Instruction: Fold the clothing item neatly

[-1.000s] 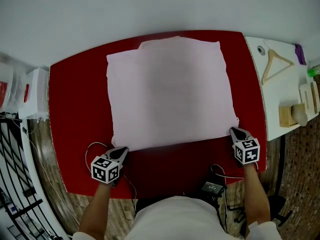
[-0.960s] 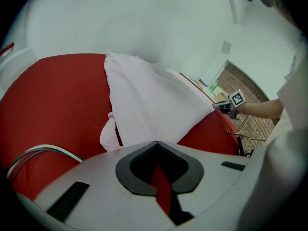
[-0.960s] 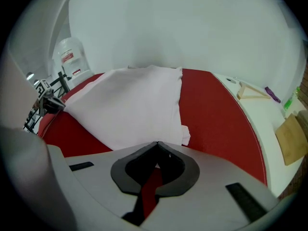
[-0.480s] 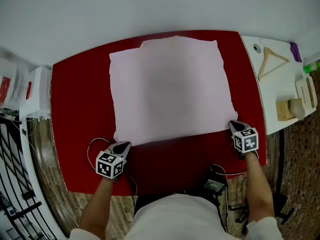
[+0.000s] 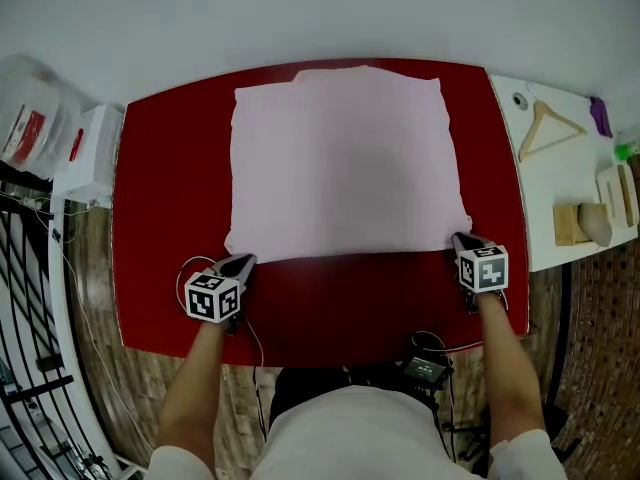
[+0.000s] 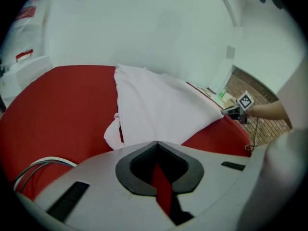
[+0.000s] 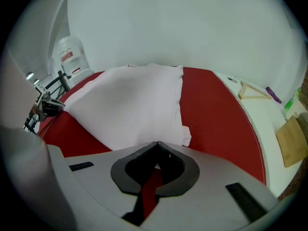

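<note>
Garment pinched, seemingly at corners, by left gripper, right gripper.

No readable text, label or number anywhere in view

There are one cloth, one red desk, one white desk, one hanger, and a left gripper and a right gripper, two in all.
</note>
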### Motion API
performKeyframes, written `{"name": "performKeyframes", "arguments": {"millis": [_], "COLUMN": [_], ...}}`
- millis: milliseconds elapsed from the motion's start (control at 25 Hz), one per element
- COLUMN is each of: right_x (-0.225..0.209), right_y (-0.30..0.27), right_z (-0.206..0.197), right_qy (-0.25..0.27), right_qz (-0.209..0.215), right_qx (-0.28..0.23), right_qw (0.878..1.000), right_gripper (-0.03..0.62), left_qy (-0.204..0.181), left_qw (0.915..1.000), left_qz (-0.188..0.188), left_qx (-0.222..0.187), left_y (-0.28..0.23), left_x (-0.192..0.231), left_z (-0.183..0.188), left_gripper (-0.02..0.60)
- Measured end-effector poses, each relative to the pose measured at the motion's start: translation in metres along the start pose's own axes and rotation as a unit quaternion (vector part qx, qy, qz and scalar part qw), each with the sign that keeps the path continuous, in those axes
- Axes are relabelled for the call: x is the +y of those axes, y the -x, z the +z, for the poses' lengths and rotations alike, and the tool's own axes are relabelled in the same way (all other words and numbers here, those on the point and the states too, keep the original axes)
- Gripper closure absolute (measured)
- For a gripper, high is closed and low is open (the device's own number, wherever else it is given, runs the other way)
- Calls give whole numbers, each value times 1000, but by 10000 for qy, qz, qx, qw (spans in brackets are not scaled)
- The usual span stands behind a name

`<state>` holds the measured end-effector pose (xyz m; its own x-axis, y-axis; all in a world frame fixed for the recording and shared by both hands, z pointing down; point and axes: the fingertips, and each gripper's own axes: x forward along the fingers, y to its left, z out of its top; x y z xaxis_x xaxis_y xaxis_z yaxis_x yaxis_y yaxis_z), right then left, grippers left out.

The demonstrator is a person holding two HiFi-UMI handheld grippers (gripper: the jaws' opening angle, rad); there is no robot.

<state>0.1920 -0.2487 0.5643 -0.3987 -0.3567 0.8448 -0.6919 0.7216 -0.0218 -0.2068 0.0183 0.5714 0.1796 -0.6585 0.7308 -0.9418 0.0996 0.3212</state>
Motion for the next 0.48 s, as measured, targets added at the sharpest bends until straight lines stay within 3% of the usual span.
{"name": "performKeyframes", "arguments": {"millis": [160, 480], "right_x": [3, 15], "right_y": [11, 35], "right_z": [11, 34], "right_qy": [68, 141], "right_qz": [99, 478], "right_qx": [-322, -815], "right_qw": [9994, 9954], "right_gripper": [579, 579], "left_qy": [404, 509], "left_qw": [9977, 9911], "left_qz": [235, -42], "left_qx": [-491, -1229], "left_y": [13, 38], "left_x": [-9, -58], "left_z": [15, 44], "left_gripper": [577, 577]}}
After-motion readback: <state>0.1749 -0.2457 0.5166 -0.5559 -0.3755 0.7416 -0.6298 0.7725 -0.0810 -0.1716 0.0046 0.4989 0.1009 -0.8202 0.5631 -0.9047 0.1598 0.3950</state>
